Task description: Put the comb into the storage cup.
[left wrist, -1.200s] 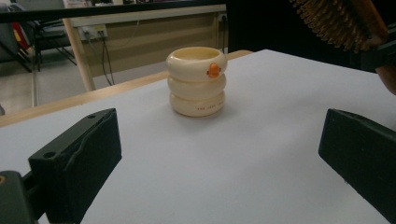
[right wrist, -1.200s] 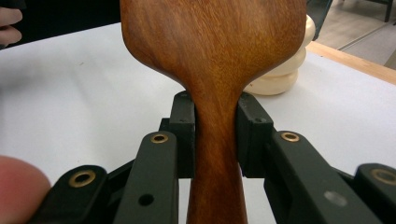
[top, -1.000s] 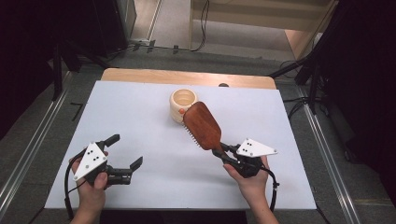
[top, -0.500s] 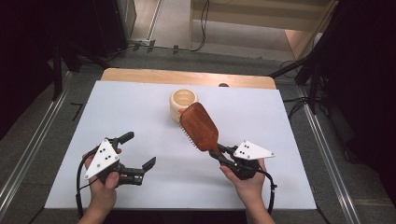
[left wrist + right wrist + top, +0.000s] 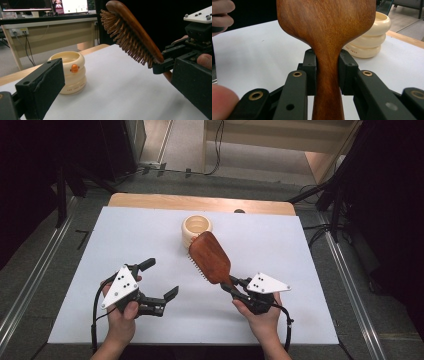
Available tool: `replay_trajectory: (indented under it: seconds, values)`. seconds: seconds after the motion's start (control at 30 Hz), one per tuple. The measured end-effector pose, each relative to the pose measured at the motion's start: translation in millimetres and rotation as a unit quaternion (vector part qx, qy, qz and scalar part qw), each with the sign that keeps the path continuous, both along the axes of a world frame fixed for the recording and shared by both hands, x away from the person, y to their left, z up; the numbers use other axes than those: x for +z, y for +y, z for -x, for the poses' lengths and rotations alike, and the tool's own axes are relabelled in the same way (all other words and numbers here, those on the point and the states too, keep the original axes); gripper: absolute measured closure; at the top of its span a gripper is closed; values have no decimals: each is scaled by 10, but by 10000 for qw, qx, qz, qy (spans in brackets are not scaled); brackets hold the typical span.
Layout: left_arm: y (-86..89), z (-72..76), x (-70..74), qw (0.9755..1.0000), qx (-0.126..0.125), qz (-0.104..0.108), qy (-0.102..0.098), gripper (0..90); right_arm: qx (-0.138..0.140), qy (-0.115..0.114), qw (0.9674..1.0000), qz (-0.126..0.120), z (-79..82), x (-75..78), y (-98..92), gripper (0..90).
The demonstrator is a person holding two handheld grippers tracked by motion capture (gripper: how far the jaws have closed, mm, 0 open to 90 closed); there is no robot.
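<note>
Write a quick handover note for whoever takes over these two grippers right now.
Right gripper: shut on the handle of the brown wooden paddle hairbrush, held off the table, bristles facing down and left.
Left gripper: open, empty, over the white table mat, pointing at the brush.
Cream ribbed ring-shaped cup: upright behind the brush head, untouched.
Done: brush picked up.
Left: probably putting it in or beside the cup.

Reddish-brown wooden hairbrush [image 5: 210, 256], cream ribbed cup [image 5: 196, 229], white table [image 5: 300, 315]

one brown wooden paddle hairbrush [image 5: 210, 257], one cream ribbed ceramic cup [image 5: 196, 230], one white table mat [image 5: 300, 270], two black grippers.
</note>
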State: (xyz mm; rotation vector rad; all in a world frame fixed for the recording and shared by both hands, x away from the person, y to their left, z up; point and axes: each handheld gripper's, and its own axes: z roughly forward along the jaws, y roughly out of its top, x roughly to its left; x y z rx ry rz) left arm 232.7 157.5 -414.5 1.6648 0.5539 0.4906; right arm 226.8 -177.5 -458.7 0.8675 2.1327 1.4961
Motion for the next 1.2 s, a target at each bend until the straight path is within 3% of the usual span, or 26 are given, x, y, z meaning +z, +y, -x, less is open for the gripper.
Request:
replay_trajectory:
  seconds: [0.53, 0.8, 1.0, 1.2]
  values:
    - [-255, -33, 84, 9998, -127, 139, -46, 0, 116, -49, 9999, -10, 34, -5, 82, 699]
    - [-387, -66, 98, 9994, -188, 280, 82, 0, 173, -118, 9998, -43, 65, 13, 130, 699]
    - [-495, -116, 81, 9991, -175, 263, 291, 0, 224, -148, 9996, -82, 81, 19, 162, 699]
    - [-591, -152, 90, 9981, -196, 386, 436, 0, 293, -156, 9994, -126, 106, 25, 209, 699]
